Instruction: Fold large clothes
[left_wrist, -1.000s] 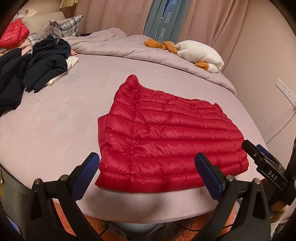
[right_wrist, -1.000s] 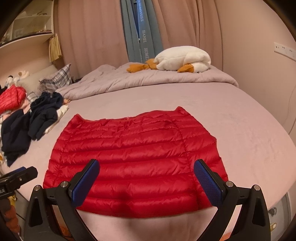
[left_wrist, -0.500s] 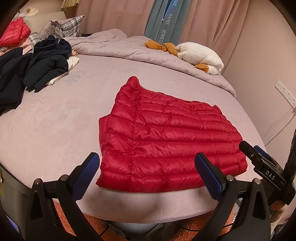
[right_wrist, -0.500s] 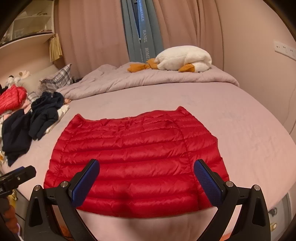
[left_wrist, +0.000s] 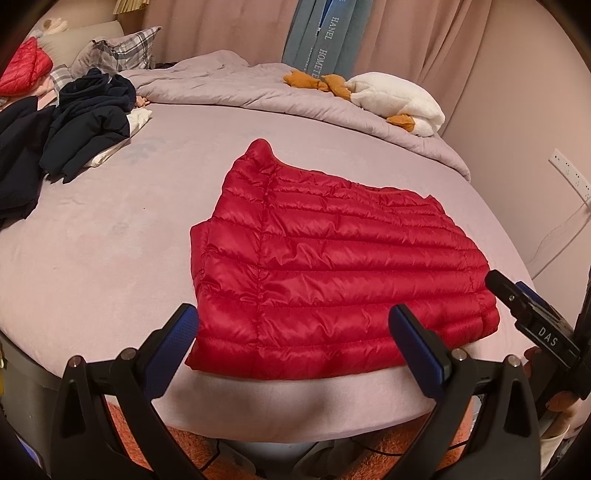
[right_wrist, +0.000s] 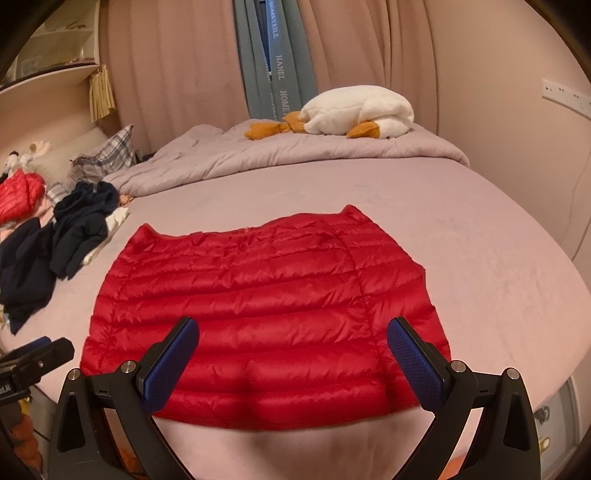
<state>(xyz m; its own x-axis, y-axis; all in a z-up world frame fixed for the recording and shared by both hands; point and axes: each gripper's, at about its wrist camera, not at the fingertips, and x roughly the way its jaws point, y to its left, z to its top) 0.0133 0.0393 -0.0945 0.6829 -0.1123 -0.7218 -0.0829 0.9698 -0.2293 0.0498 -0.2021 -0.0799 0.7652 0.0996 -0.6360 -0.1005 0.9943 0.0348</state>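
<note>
A red quilted down jacket (left_wrist: 332, 258) lies folded flat on the mauve bed (left_wrist: 110, 229), close to the near edge; it also shows in the right wrist view (right_wrist: 266, 306). My left gripper (left_wrist: 295, 347) is open and empty, hovering above the jacket's near hem towards its left end. My right gripper (right_wrist: 291, 362) is open and empty, above the near hem towards the right end. The right gripper's tip shows at the right edge of the left wrist view (left_wrist: 532, 317).
A pile of dark navy clothes (left_wrist: 74, 122) lies at the left of the bed. Another red garment (left_wrist: 22, 66) and a plaid pillow (left_wrist: 122, 51) sit far left. A white plush goose (right_wrist: 362, 114) rests on the bunched duvet (right_wrist: 295, 151). The wall is at right.
Both grippers have crept slightly forward, so the jacket sits a little higher and larger in view. The jacket itself has not moved.
</note>
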